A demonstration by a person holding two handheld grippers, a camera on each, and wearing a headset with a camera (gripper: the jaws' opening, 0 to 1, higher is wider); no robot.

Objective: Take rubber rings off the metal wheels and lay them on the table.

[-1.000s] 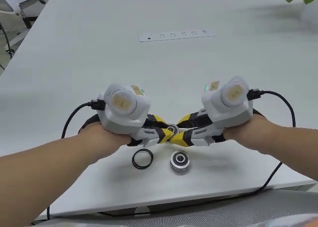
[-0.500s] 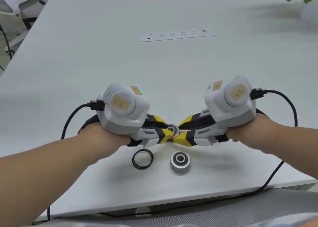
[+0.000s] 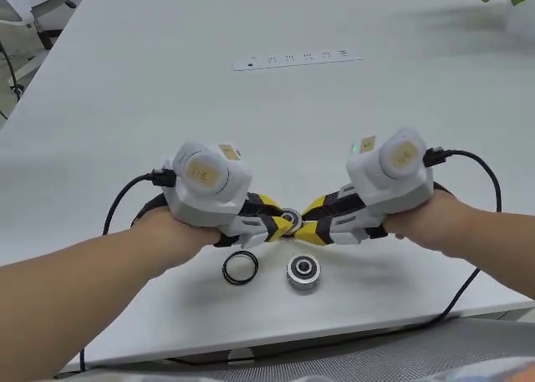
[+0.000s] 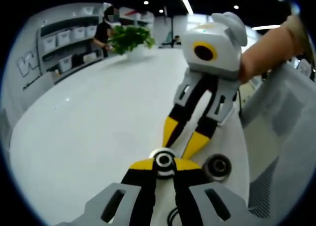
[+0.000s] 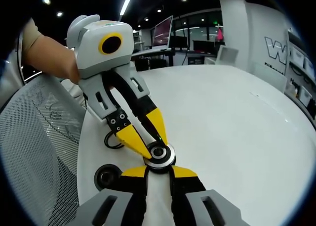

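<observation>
Pinching one metal wheel (image 3: pixel 289 219) between them above the worktop (image 3: pixel 251 123), left tool (image 3: pixel 276 224) and right tool (image 3: pixel 305 226) both gripped it (rubber ring (image 3: pixel 240 267), second wheel (image 3: pixel 303 270) lay below).

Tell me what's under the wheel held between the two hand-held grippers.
On the table just below the held wheel, toward the person, lie a loose black rubber ring and a second metal wheel. The patch directly beneath is covered by the jaws.

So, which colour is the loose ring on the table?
The ring is black, clearest in the head view.
</observation>
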